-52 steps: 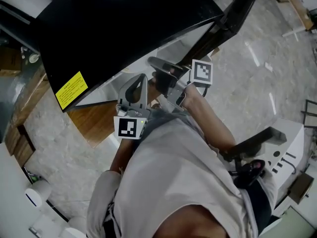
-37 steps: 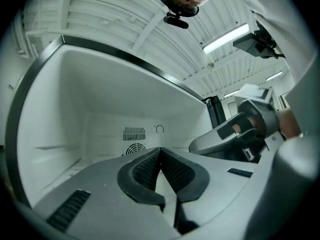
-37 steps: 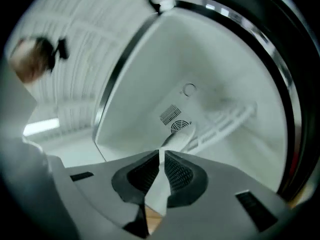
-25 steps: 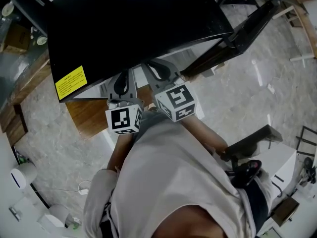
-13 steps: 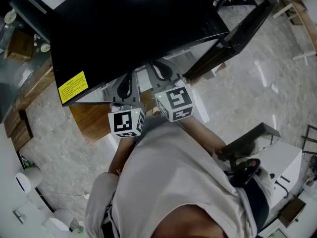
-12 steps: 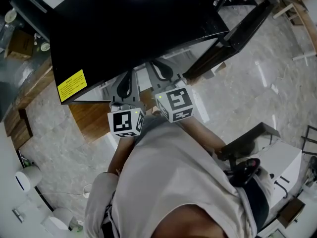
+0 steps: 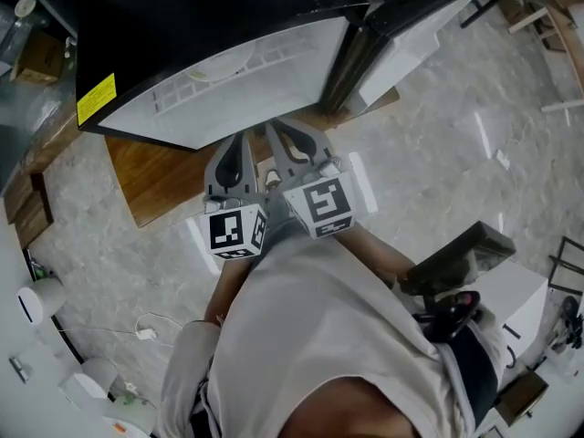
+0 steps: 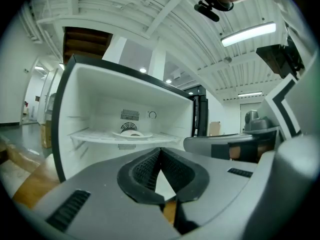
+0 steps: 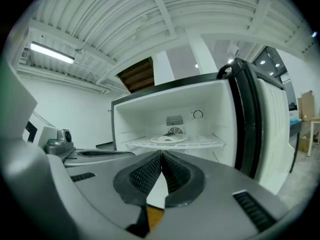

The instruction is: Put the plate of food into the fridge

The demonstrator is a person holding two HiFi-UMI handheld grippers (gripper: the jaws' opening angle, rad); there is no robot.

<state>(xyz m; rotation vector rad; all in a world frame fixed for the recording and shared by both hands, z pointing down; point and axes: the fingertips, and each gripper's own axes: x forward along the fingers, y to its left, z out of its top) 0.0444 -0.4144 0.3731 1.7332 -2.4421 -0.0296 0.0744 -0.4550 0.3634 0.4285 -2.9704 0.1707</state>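
Note:
The fridge stands open in front of me, black outside and white inside. A white plate lies on its wire shelf; it is also seen in the left gripper view, plate, and in the right gripper view, plate. What lies on it is too small to make out. My left gripper and right gripper hang side by side just outside the fridge, short of the shelf. The left gripper is shut and empty. The right gripper is closing, its pads meeting with nothing between them.
The fridge door is swung open at the right. A wooden board lies on the marble floor beneath the fridge. A black and white machine stands behind me at the right; small white things sit at the left.
Both grippers have drawn back out from under the fridge's top toward my body. The white inside and its shelf with the plate now show from above.

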